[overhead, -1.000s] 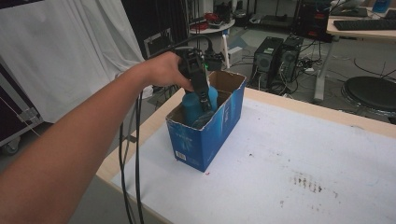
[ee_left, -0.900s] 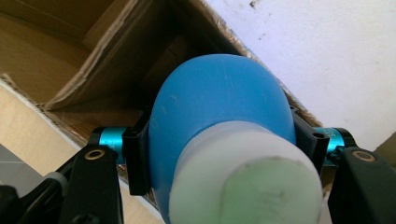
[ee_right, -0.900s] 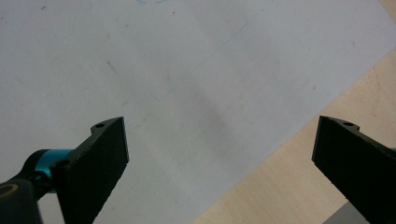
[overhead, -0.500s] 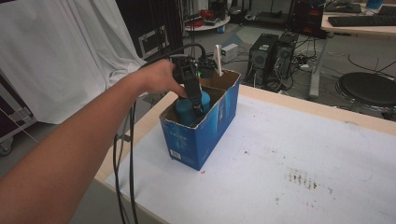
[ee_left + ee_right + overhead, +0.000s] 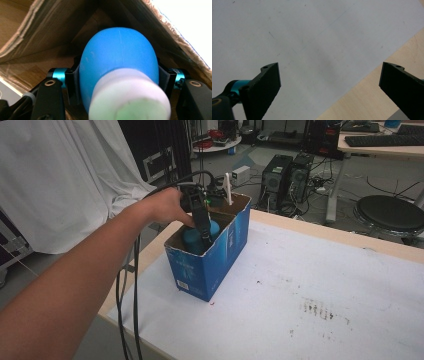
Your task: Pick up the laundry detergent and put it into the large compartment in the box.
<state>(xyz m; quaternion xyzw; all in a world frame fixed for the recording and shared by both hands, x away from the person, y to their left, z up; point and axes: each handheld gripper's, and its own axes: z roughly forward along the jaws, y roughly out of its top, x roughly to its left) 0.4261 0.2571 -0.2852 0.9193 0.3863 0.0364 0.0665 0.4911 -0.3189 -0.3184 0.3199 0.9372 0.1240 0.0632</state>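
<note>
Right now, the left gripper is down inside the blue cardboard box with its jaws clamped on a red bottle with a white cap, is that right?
Not quite: the bottle is blue, not red. The left gripper view shows its blue body and white cap between the jaws. The rest holds: the left gripper is down inside the blue cardboard box, clamped on the bottle.

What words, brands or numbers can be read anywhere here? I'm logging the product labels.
No text can be read.
Blue box: pale print on its long side and front end, too blurred to read.
Blue bottle, white cap, clamped in the left gripper: no label shows.
</note>
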